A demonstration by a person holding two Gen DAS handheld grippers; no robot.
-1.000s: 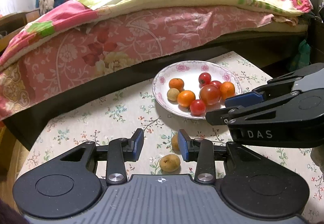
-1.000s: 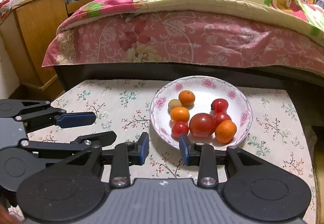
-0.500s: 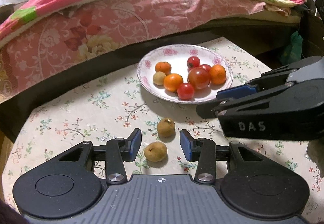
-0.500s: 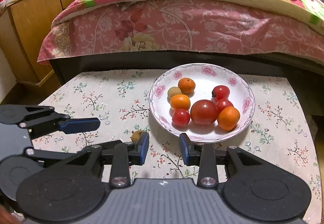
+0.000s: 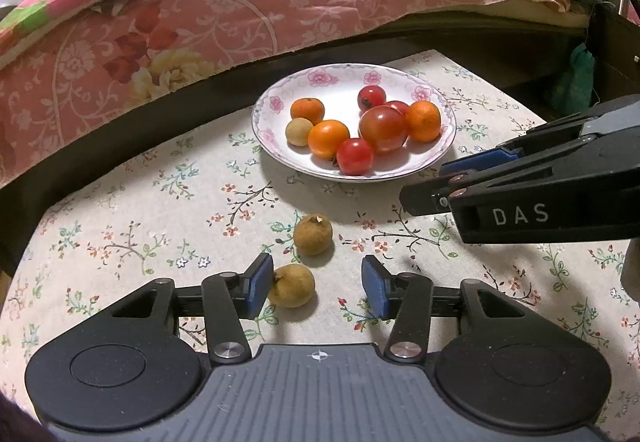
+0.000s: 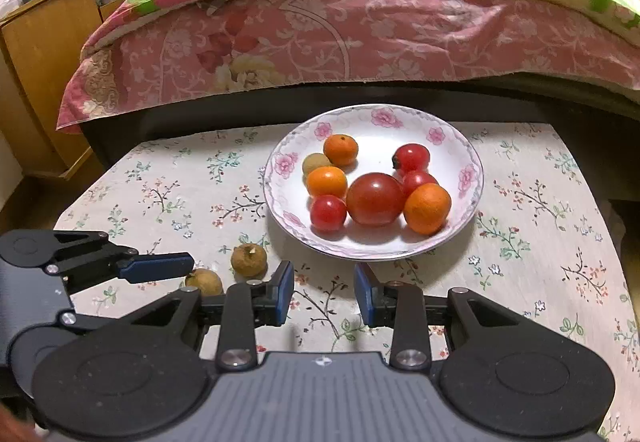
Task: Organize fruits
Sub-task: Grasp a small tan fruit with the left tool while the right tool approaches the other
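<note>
My left gripper (image 5: 316,288) hangs low over the tablecloth (image 5: 132,242) with its jaws spread; they have just been opening, and the near longan (image 5: 291,285) sits between them, tucked against the left blue pad, which looks to be touching its side. The right pad stands well clear, so nothing is pinched yet. My right gripper (image 6: 324,294) hovers just short of the plate's near edge, jaws parted with only cloth showing between them and nothing held.

Just beyond the near longan lies the second longan (image 5: 313,234), stem end up, close but apart from it. Farther on is the flowered plate (image 5: 276,134), already carrying three small oranges, four tomatoes and one pale longan (image 5: 298,131). These two brown fruits are the only ones I can see off the plate, so I take the job to be nearly done.

The risks as I judge them:
- The fruit is off-centre in my jaws. If I close from here, the far pad sweeps in alone and may roll the round fruit out forward instead of trapping it.
- A fruit pushed forward would knock the second longan.
- Squeezing hard could crack the thin shell.
- My right gripper sits near the path to the plate, so the two tools could clash on the carry.
</note>
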